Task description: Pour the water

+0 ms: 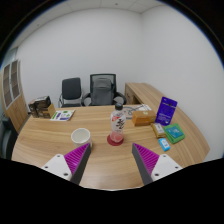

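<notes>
Two fingers of your gripper (111, 163) stand spread wide with nothing between them, their magenta pads (77, 156) facing each other over the wooden table (45, 140). Your bottle (119, 121) stands upright on a red coaster (117, 140) just beyond the fingertips, roughly centred between them, with a small bowl (81, 135) to its left and apart from it. Farther off you have boxes (166, 110) at the right, a magazine (63, 115) at the left, and two chairs (88, 91) behind the table.
</notes>
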The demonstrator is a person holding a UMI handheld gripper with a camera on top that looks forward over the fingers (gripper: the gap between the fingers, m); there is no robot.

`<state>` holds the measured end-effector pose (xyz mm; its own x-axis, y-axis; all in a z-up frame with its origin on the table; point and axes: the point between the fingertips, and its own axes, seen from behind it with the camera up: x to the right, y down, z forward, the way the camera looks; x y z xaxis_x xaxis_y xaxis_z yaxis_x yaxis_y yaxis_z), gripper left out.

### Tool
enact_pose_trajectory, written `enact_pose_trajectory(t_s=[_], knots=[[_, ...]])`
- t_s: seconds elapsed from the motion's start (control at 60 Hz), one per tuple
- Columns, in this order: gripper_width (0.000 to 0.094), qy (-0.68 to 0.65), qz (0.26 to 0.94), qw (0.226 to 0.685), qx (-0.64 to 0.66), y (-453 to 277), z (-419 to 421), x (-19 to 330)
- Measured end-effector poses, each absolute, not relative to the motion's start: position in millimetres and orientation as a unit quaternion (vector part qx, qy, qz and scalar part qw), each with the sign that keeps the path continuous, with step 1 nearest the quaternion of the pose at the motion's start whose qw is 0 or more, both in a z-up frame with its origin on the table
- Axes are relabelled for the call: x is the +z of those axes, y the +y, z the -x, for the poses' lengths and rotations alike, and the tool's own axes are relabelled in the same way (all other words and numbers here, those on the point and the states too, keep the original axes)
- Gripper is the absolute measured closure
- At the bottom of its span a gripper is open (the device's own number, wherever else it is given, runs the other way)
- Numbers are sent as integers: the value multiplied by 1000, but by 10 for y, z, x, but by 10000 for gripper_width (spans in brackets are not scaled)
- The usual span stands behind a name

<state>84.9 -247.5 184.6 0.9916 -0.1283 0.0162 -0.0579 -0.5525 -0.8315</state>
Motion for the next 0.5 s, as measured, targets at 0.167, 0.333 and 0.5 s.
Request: enact_pose_trajectory(t_s=[0.167,0.333,0.5], knots=[[77,50,875,479,-53,-2774,-711,2016],[82,49,875,478,-56,-2885,-663,2060],[79,40,871,483,-79,-2892,-747,2136]])
